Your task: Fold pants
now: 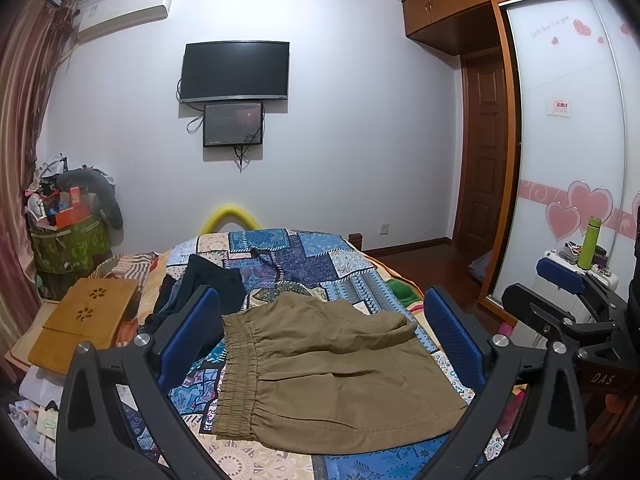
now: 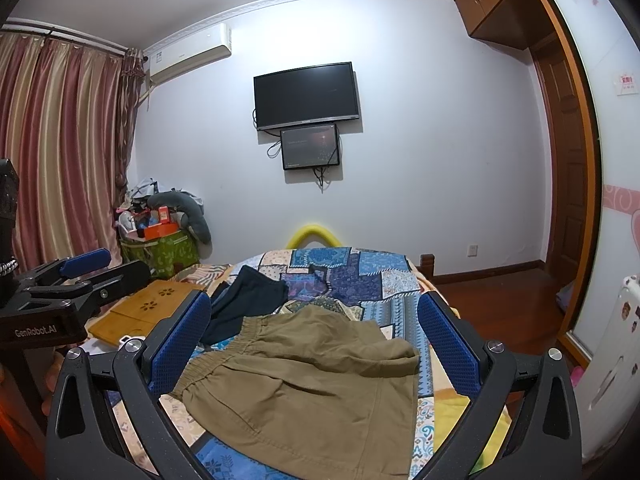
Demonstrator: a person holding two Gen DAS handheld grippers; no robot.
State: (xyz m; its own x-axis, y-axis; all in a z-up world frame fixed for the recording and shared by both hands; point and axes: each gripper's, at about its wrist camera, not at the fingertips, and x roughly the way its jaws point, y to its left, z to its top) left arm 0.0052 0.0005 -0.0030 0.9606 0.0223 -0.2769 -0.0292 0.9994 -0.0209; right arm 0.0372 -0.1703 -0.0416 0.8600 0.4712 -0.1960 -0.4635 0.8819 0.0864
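Patchwork blue bedspread [image 1: 320,264] covers the bed and serves as the work surface, with a white wall behind it.

Khaki pants [image 1: 320,376] lie on the near part of the bedspread, already folded over into a compact, roughly rectangular stack. Elastic waistband [image 1: 240,376] forms the left edge and runs from near to far; the long axis of the stack runs left to right, with the doubled-over leg end [image 1: 394,326] pointing right at the far right corner. In the right wrist view the same pants [image 2: 316,392] sit with the waistband at upper left.

Left gripper [image 1: 324,344] hovers above the pants, its blue-padded jaws spread wide on either side of the stack, grasping nothing. Right gripper [image 2: 314,344] is likewise spread wide over the pants, nothing between its pads; it also shows at the right edge of the left wrist view.

Dark garment [image 1: 208,288] lies crumpled just beyond the waistband, at far left of the pants. Wooden lap tray [image 1: 86,320] rests at the left side of the bed.

Television [image 1: 235,71] hangs on the wall, a smaller screen [image 1: 233,125] just below it. Green bottle [image 1: 589,244] stands on a unit at right, near the wardrobe door [image 1: 568,120].
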